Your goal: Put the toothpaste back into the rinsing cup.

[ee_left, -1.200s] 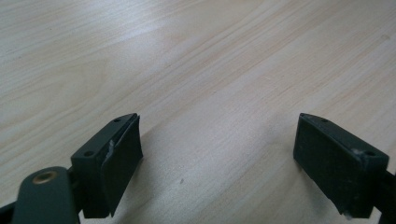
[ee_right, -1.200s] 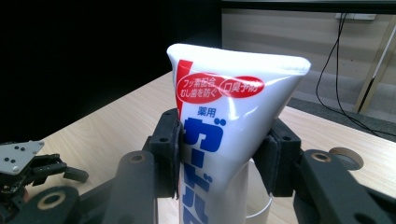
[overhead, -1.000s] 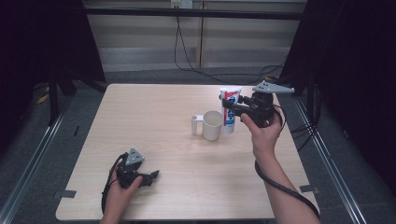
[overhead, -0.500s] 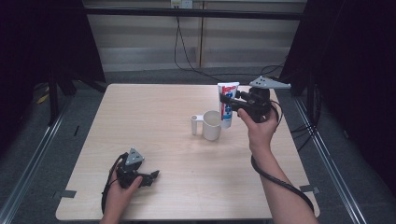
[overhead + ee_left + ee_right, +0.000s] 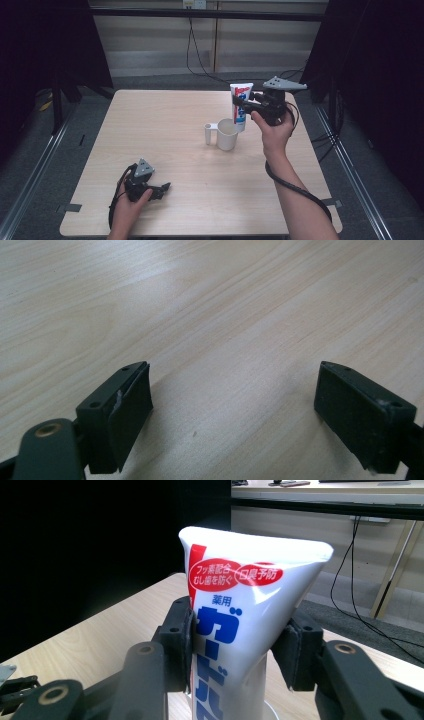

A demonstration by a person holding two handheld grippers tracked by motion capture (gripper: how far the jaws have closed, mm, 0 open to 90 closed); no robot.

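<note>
Toothpaste (image 5: 241, 100), a white tube with red and blue print, stands upright in the right gripper (image 5: 242, 105), whose jaws press its sides from left and right; in the right gripper view the tube (image 5: 245, 625) has its flat crimped end up, and its lower end is cut off by the bottom of that view, so the cap cannot be made out. In the high view the tube hangs just behind a white mug (image 5: 227, 134) that sits right of the table's middle, toward the far right part; the mug's rim covers the tube's lower tip, so whether the tip is over, inside or just beyond the mug cannot be told. A pale curved rim (image 5: 270, 711) peeks out low behind the tube in the right gripper view. The left gripper (image 5: 165, 188) lies low by the near left corner of the table (image 5: 165, 115), held in a hand (image 5: 131, 202) that covers much of its body. In the left gripper view its jaws stand wide apart with only bare wood (image 5: 220, 315) between them.
</note>
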